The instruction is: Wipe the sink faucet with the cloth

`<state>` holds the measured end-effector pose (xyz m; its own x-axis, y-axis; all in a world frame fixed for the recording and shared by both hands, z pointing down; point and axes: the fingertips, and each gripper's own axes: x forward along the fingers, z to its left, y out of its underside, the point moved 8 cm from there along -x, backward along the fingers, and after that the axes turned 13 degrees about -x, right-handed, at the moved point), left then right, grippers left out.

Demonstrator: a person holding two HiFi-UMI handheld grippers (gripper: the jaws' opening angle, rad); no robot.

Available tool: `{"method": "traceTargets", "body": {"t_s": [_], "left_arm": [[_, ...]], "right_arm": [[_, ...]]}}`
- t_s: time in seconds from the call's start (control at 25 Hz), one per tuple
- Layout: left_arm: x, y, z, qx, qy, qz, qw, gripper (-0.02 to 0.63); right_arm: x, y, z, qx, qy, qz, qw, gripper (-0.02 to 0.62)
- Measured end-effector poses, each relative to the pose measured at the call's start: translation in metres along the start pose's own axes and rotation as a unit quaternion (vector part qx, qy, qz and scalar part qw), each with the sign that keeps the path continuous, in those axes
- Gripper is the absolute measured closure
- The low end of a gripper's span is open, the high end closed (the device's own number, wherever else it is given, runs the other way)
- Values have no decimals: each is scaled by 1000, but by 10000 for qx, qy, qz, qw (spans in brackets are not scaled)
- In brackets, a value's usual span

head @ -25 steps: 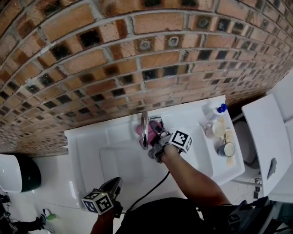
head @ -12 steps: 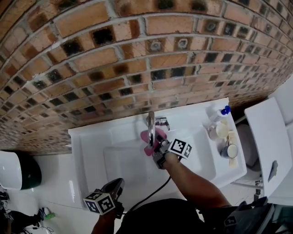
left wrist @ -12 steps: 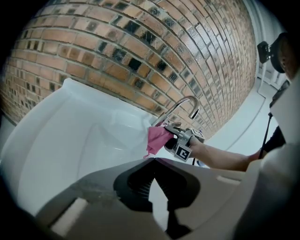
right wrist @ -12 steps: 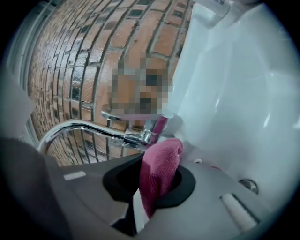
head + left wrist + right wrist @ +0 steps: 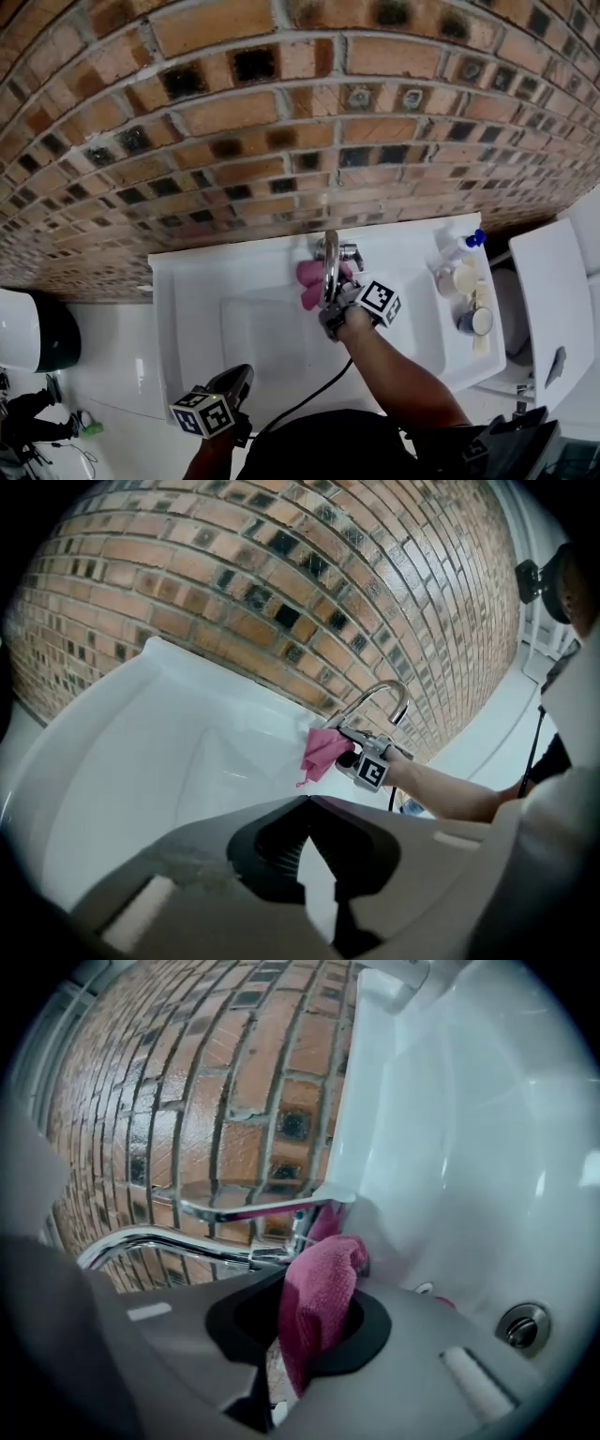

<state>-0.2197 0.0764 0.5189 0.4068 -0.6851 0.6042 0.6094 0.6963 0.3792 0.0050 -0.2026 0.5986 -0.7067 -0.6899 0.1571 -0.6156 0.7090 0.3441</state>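
Gripping the pink cloth (image 5: 310,284), your right gripper (image 5: 332,300) holds it against the faucet (image 5: 330,251) at the back of the sink (image 5: 187,291). Your left gripper (image 5: 235,380) hangs by the sink's front edge, jaws together on nothing.

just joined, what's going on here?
A person is wiping the faucet above the white sink. The right gripper is shut on a pink cloth and holds it at the faucet, near its base. The left gripper is empty, jaws together, at the sink's front edge.
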Motion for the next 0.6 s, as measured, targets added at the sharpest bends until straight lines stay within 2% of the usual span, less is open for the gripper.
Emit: {"method": "traceTargets", "body": {"t_s": [0.2, 0.36, 0.6], "left_arm": [[3, 2, -4, 48, 115, -17, 9999, 602], [-1, 6, -8, 124, 165, -10, 9998, 602], [-11, 14, -11, 162, 147, -138, 9997, 602]], "right_arm": [[-7, -11, 32, 40, -690, -258, 9973, 546], [-14, -26, 60, 74, -1463, -685, 9868, 546], [-15, -38, 86, 131, -1991, -758, 9770, 546]]}}
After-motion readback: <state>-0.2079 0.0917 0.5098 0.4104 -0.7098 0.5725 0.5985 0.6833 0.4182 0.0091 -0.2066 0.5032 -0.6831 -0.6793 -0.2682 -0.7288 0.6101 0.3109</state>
